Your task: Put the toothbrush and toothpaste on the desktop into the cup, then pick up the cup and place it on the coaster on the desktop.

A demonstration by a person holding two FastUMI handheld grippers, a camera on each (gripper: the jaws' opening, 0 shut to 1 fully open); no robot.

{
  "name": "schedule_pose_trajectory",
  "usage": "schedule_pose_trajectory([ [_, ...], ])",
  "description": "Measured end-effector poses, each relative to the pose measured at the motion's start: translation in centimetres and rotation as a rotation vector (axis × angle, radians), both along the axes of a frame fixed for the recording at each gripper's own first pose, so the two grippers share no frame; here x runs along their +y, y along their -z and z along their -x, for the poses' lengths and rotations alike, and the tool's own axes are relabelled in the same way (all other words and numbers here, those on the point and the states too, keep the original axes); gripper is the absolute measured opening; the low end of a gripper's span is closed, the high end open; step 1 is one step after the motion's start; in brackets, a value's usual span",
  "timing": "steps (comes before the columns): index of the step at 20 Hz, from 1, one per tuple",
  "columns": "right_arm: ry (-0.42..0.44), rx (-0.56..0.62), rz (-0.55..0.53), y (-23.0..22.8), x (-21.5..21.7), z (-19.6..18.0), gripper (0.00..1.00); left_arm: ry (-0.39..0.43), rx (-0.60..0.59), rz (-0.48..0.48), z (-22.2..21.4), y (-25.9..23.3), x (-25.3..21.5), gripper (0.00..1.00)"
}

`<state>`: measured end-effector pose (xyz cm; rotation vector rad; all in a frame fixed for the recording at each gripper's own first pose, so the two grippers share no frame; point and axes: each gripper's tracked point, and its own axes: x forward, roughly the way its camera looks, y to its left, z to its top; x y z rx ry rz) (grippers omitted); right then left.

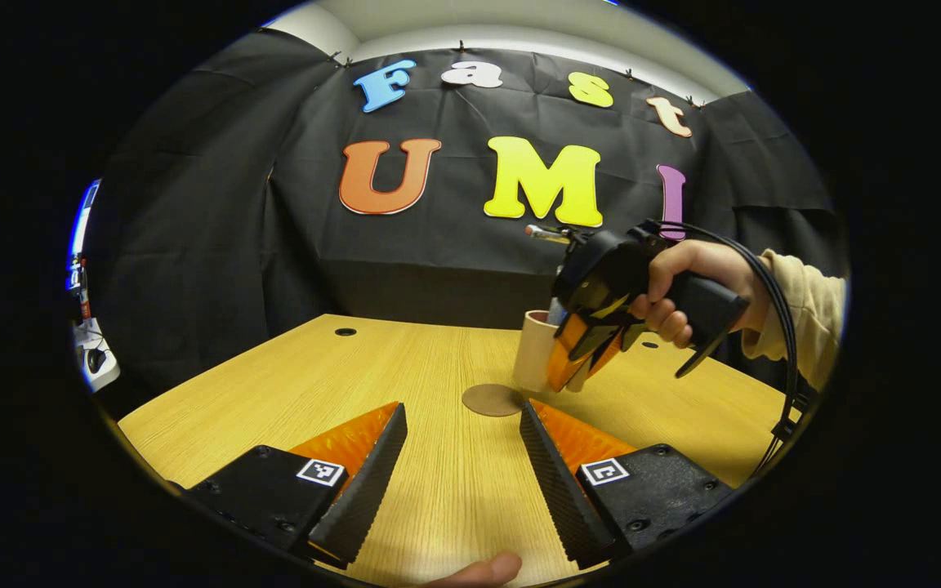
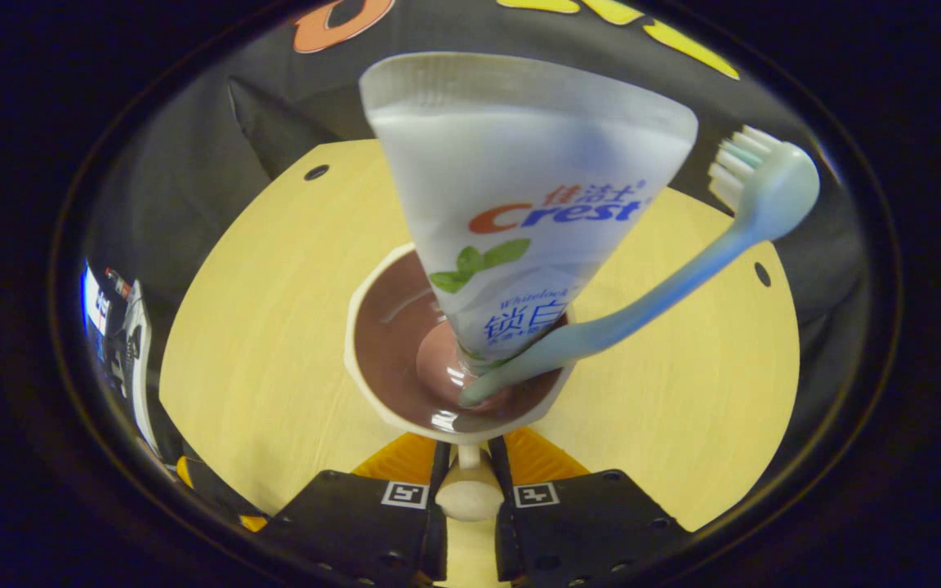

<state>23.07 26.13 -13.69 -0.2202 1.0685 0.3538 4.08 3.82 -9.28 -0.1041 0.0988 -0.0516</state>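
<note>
While the right gripper (image 2: pixel 468 482) clamps its two fingers on the handle (image 2: pixel 467 493) of the cup (image 2: pixel 389 327), the toothpaste (image 2: pixel 511 204) and toothbrush (image 2: pixel 650 302) both stand inside that cup. In the right gripper view the cup sits at the centre, its handle pointing to 6 o'clock, straight into the closed fingers. The toothpaste tube rises from the cup's floor toward 12 o'clock, crimped end up. The toothbrush leans out over the rim toward 2 o'clock, bristle head at the top, its foot touching the tube's base inside the cup. The table (image 2: pixel 258 343) lies below all around.

In the left gripper view the left gripper (image 1: pixel 462 457) hangs low over the table (image 1: pixel 405 367) with its fingers spread wide apart and nothing between them. A fingertip (image 1: pixel 487 569) of the holding hand peeks in at 6 o'clock. Just beyond the fingers, toward 12 o'clock, the round coaster (image 1: pixel 492 399) lies flat on the wood. The cup (image 1: pixel 534 351) stands just beside the coaster at its 2 o'clock edge; whether it rests on the table or is lifted clear, I cannot tell. The right gripper (image 1: pixel 581 359) reaches the cup from 3 o'clock, tilted downward, held by a hand (image 1: pixel 687 282) in a pale sleeve (image 1: pixel 805 314), with a black cable (image 1: pixel 781 327) looping behind the wrist.
</note>
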Motion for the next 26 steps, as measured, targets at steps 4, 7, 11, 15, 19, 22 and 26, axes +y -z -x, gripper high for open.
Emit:
schedule_pose_trajectory([
  [4, -0.021, 0.024, 0.002, 2.4, 2.0, -1.5, 0.23, 0.002, 0.004, 0.012, 0.4, 0.5, 0.5, 0.9],
  [7, -0.032, 0.019, 0.014, 3.0, 3.1, -2.0, 0.23, 0.004, 0.005, 0.011, 0.7, 0.7, 0.8, 0.9],
  [11, -0.058, 0.001, 0.053, 3.0, 4.3, -1.1, 0.24, 0.014, 0.018, 0.024, 0.7, 1.4, 0.5, 0.9],
  [15, -0.047, -0.02, 0.033, 2.4, 4.3, -1.0, 0.27, -0.017, 0.019, 0.013, 0.7, 1.5, 1.1, 0.9],
  [19, -0.052, -0.111, -0.033, -0.3, 4.8, -0.2, 0.86, -0.025, 0.023, -0.019, 0.6, 1.5, 0.7, 0.9],
  [22, -0.045, -0.191, -0.051, -1.9, 4.2, 0.5, 0.98, -0.035, 0.006, -0.027, 0.6, 1.0, 0.6, 0.9],
  [26, -0.018, -0.237, -0.142, -3.9, 2.9, 2.7, 0.98, -0.037, 0.003, -0.042, 0.7, 0.6, 0.1, 0.89],
])
